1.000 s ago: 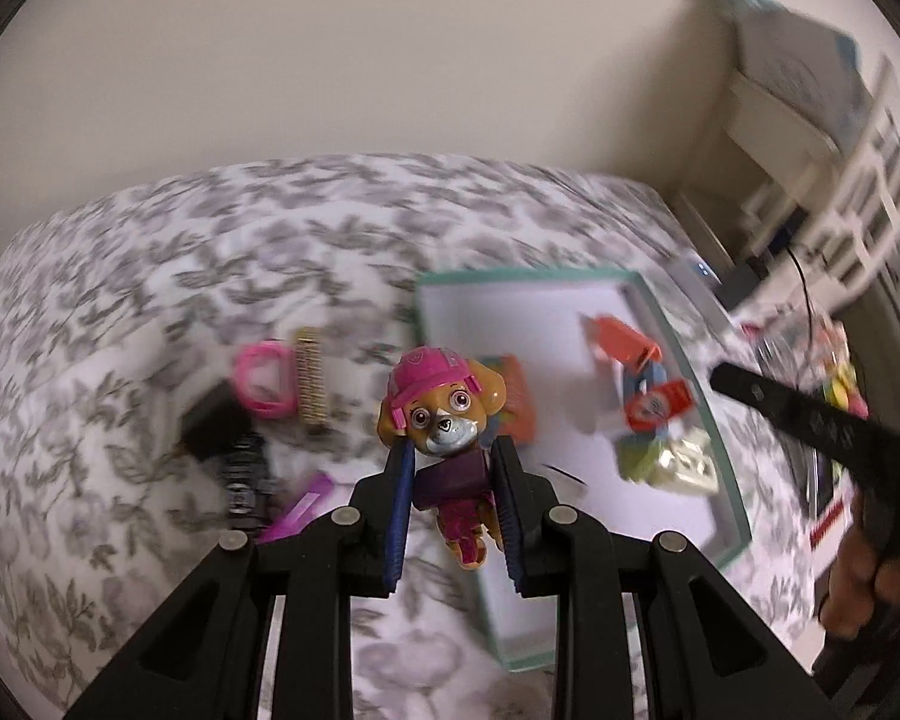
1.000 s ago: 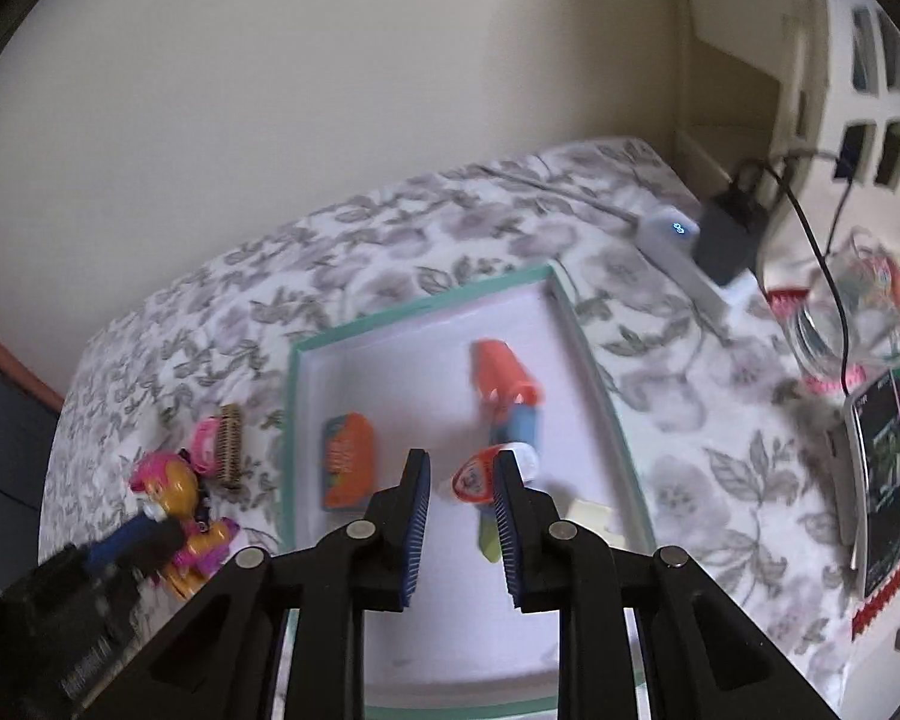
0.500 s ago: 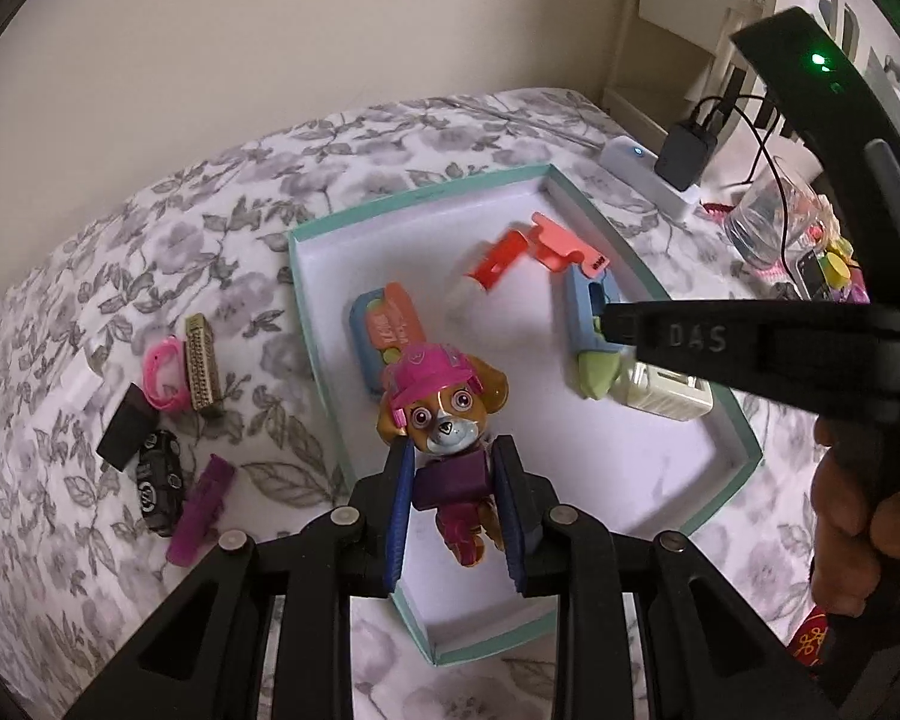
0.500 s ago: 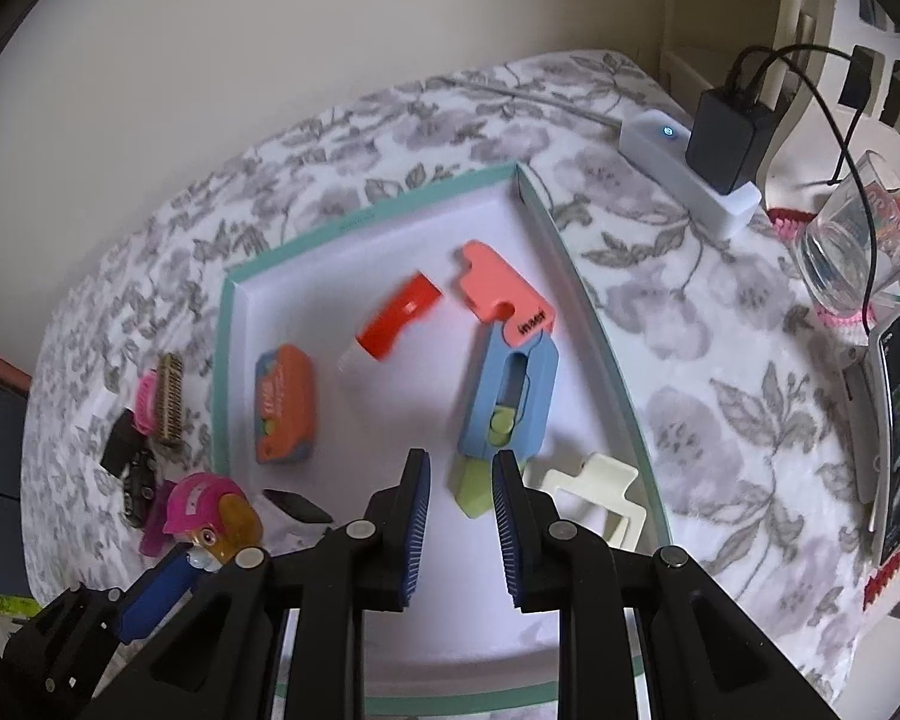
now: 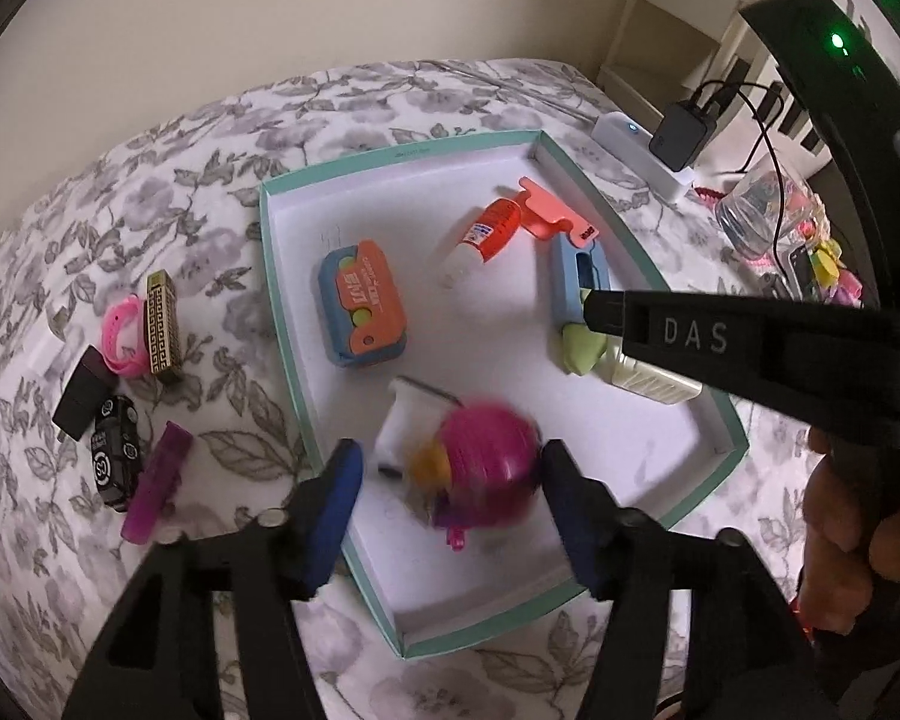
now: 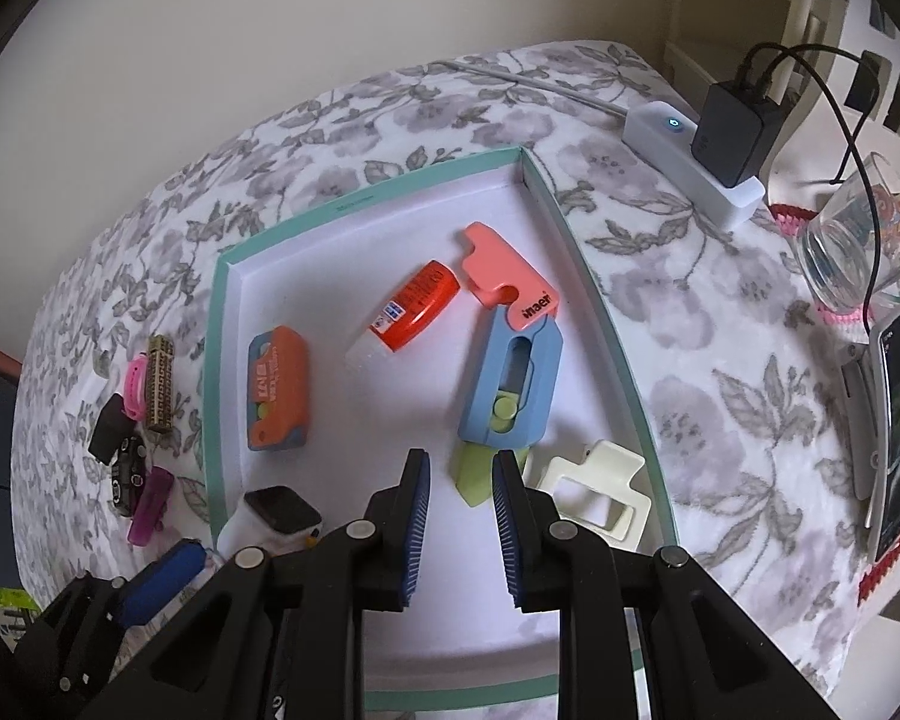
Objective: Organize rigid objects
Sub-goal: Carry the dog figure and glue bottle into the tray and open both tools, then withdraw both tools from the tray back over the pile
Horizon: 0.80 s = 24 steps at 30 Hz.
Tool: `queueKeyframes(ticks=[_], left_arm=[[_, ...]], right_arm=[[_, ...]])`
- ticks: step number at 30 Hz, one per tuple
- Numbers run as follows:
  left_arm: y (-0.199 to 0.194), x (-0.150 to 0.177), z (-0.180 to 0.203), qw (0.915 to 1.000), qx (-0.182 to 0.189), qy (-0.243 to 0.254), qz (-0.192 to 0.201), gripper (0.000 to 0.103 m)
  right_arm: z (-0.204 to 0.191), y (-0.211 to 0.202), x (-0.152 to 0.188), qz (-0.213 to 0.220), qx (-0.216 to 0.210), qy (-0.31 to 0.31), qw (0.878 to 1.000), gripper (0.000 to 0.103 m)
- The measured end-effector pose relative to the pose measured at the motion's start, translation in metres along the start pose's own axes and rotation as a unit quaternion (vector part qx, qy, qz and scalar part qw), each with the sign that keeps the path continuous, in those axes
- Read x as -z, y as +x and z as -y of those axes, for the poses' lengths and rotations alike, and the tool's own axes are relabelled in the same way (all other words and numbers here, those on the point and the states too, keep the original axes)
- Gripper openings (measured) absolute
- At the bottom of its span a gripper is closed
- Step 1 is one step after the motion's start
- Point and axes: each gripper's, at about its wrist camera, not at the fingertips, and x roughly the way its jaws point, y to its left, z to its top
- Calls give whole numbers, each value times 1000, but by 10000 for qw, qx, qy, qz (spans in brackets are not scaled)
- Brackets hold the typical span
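The left gripper (image 5: 450, 474) has its 2 blue-padded jaws spread wide, and the pink-helmeted pup figure (image 5: 480, 474) sits between them as a motion-blurred blob, touching neither pad as far as I can tell. It's over the near-left part of the teal-rimmed tray (image 5: 282, 276), just beside a white smartwatch (image 5: 408, 420) with a dark face. Whether the figure is resting on the tray floor is unclear (way too smeared).

The right gripper (image 6: 461, 525) hovers over the near end of the tray with its jaws at a narrow gap and nothing between them; the tip of a lime-green piece (image 6: 471, 483) lies on the tray floor beyond the gap.

Also in the tray: an orange and blue case (image 6: 277, 396), a red glue bottle (image 6: 408, 315), a blue toy cutter (image 6: 513, 384) with a salmon top, and a cream hair claw (image 6: 594, 495).

Outside on the floral cloth (image 5: 150, 180), left of the tray, there's a pink band (image 5: 120, 333), a gold patterned block (image 5: 162, 324), a black block (image 5: 84, 393), a black toy car (image 5: 114, 450) and a purple clip (image 5: 156, 483). Off to the right are a charger (image 6: 735, 132) on a white power strip (image 6: 684, 159) and a glass (image 6: 858, 252).
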Motion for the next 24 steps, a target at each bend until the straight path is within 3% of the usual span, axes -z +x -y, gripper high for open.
queueKeyframes(ticks=[12,16,19,20,22,24], left_arm=[[-18,-8,-18,9982,-415,-246,361,74],[-26,-10,-28,9964,-558,-379,508,75],[-30,-11,-36,9946,-676,-510,594,76],[-31,-12,-39,9935,-757,-565,632,77],[-34,-12,-45,9913,-904,-652,701,90],[-38,-12,-51,9889,-1035,-728,773,90]], right_arm=[[-15,-10,0,157,40,-240,9996,25],[-20,-12,1,221,66,-309,9993,44],[-22,-14,1,271,44,-327,9991,46],[-23,-15,1,285,32,-337,9990,49],[-26,-15,1,320,-2,-381,9988,57],[-29,-16,2,340,-39,-423,9985,61]])
